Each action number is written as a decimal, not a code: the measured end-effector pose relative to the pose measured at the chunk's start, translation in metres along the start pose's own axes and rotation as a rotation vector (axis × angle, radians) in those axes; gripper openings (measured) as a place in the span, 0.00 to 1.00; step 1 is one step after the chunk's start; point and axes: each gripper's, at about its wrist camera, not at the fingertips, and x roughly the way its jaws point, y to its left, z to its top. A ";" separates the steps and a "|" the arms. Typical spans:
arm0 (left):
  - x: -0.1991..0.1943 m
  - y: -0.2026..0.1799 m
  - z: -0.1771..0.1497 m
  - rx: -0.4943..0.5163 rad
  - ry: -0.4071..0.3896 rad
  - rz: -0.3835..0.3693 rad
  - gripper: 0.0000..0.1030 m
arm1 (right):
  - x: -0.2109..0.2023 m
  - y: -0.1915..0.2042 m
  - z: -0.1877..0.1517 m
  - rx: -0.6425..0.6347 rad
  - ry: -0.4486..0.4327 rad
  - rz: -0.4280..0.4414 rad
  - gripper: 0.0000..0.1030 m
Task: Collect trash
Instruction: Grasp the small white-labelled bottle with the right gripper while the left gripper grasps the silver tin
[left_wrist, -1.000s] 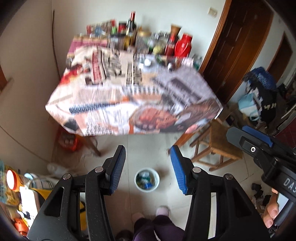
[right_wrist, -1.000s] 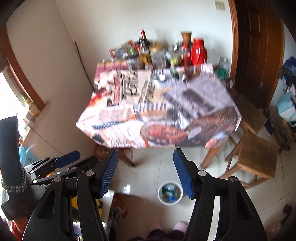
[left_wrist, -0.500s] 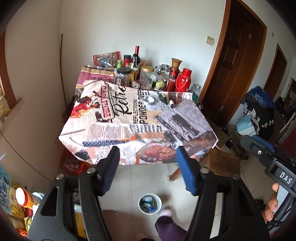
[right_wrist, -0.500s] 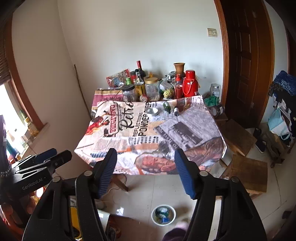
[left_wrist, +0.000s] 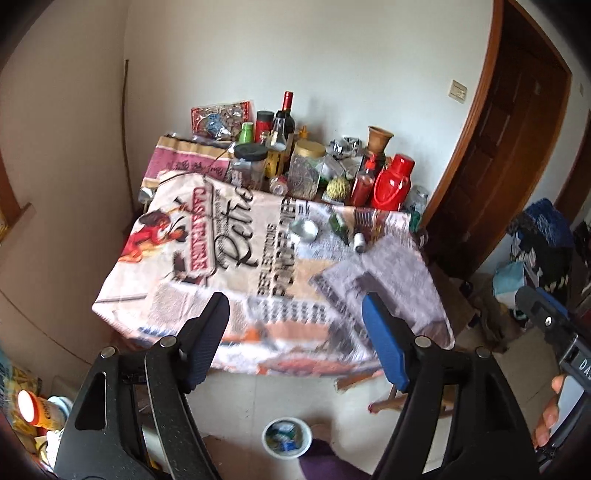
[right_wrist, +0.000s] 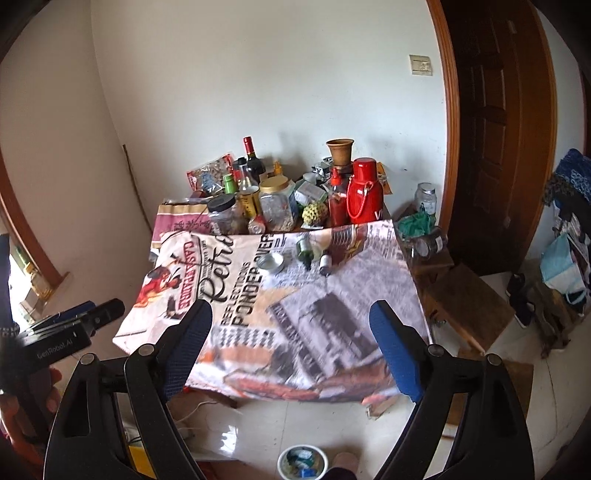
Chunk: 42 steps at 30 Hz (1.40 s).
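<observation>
A table with a printed newspaper-style cloth (left_wrist: 229, 266) (right_wrist: 295, 295) stands ahead. On it lie a shallow silver tin (left_wrist: 303, 229) (right_wrist: 270, 263), a small green bottle (left_wrist: 339, 225) (right_wrist: 305, 248) and a small white-capped bottle (left_wrist: 358, 240) (right_wrist: 325, 261). A white bin (left_wrist: 287, 437) (right_wrist: 303, 461) with scraps stands on the floor below. My left gripper (left_wrist: 295, 332) is open and empty, well short of the table. My right gripper (right_wrist: 291, 339) is open and empty too.
Jars, bottles, a red thermos (left_wrist: 390, 182) (right_wrist: 364, 192) and a clay pot (right_wrist: 340, 151) crowd the table's back edge. Wooden stools (right_wrist: 465, 299) stand right of the table by a dark door (right_wrist: 495, 129). Bags (right_wrist: 565, 266) lie far right.
Both grippers have risen and tilted up from the floor toward the table top; the table has grown closer and the bin has dropped to the bottom edge. Jaws stayed open.
</observation>
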 end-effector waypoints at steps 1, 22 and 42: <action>0.007 -0.007 0.010 -0.005 -0.014 0.007 0.71 | 0.005 -0.006 0.007 -0.007 0.003 0.003 0.83; 0.150 -0.011 0.098 0.005 0.073 -0.024 0.79 | 0.131 -0.028 0.063 0.004 0.124 -0.063 0.83; 0.386 0.047 0.114 0.085 0.430 -0.166 0.64 | 0.323 -0.068 0.024 0.255 0.433 -0.241 0.68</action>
